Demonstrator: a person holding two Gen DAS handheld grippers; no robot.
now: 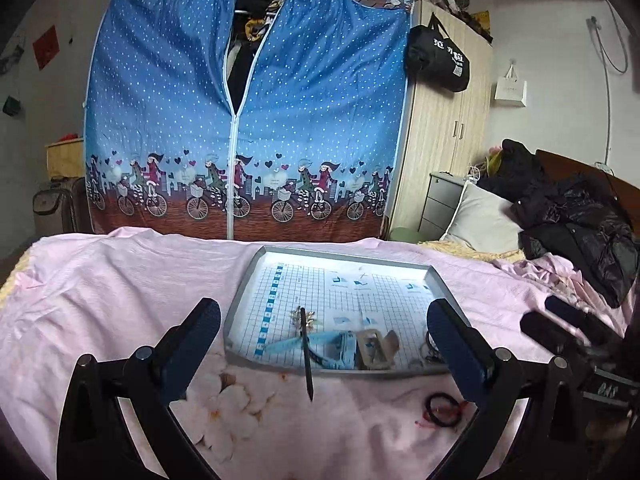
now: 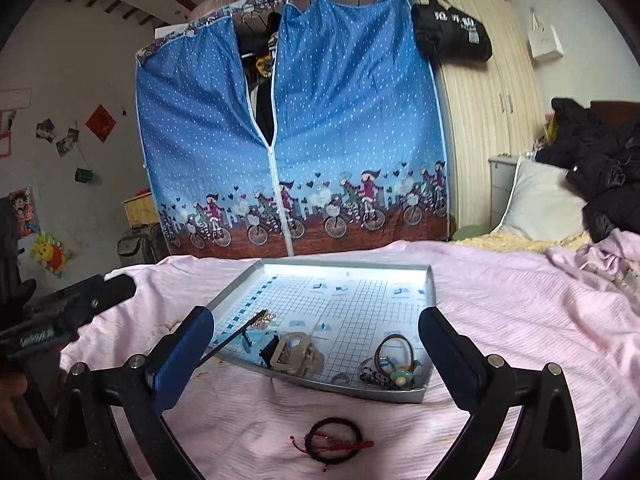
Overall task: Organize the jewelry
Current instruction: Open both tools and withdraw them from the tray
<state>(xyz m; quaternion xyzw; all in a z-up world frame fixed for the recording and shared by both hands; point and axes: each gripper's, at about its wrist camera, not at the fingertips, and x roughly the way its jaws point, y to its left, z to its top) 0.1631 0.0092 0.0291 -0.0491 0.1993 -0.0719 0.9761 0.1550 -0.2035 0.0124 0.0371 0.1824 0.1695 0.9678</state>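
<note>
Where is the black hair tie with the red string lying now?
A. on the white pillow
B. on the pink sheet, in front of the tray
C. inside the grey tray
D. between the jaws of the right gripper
B: the black hair tie lies on the pink sheet, outside the near rim of the tray, with nothing gripping it.

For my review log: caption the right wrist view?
Open right gripper hovers above black hair tie on pink sheet, before tray.
</note>
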